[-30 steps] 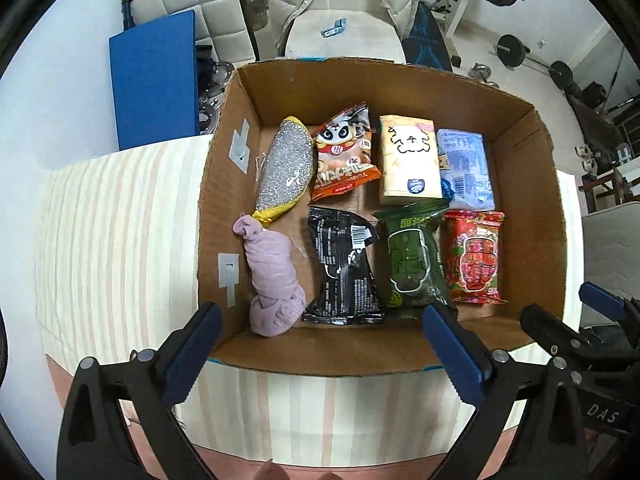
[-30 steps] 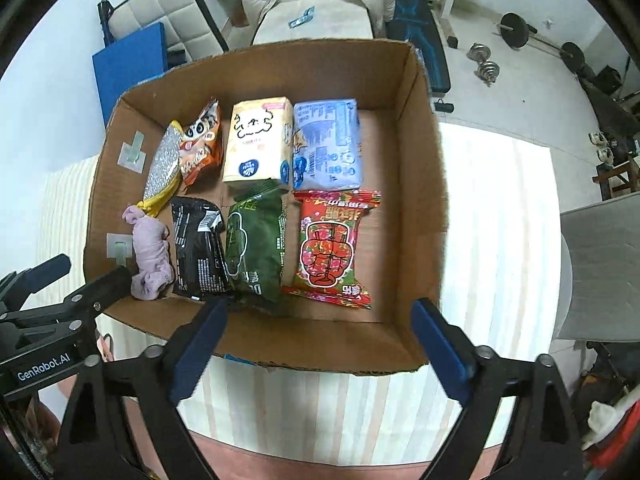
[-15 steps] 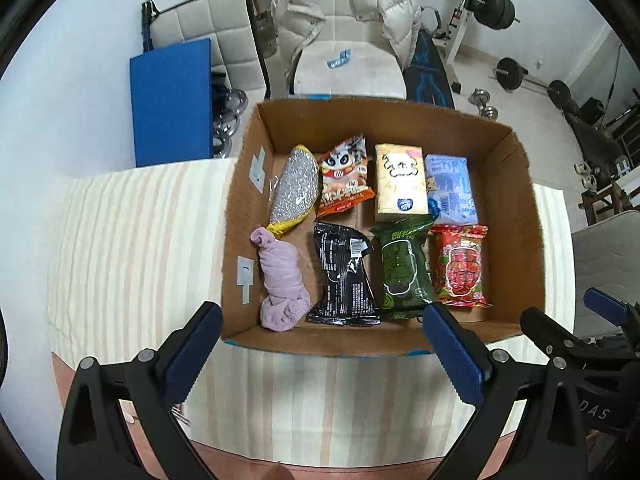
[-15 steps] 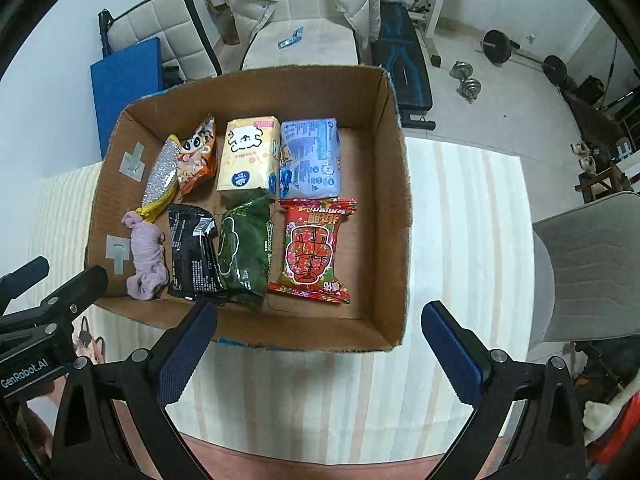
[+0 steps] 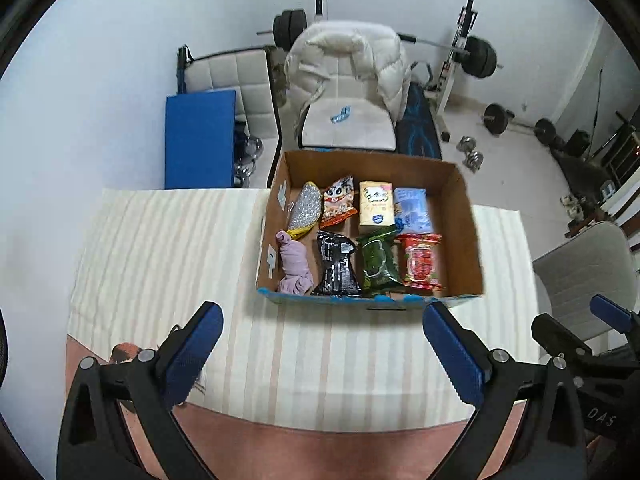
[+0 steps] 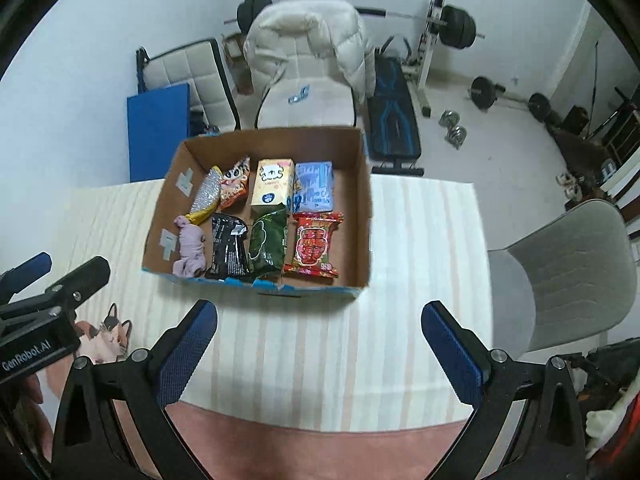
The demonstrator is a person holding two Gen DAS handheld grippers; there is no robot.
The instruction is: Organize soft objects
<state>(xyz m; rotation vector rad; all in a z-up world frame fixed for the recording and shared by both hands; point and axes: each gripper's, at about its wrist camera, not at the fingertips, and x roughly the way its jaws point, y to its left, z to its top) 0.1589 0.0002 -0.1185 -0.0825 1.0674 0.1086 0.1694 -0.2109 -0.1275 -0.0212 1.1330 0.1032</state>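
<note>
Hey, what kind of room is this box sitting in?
Probably a spare room at home used as a gym: a black-plated barbell on a white rack, metal dumbbells on the floor, and a white padded chair.

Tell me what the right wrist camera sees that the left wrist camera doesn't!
Only the right wrist view shows the cat picture on the pink mat, and the left tongs from the side. Only the left wrist view shows the right tongs from the side. Both show the cardboard box of snack packs on the striped cloth, the purple sock, and the white jacket on the chair.
</note>
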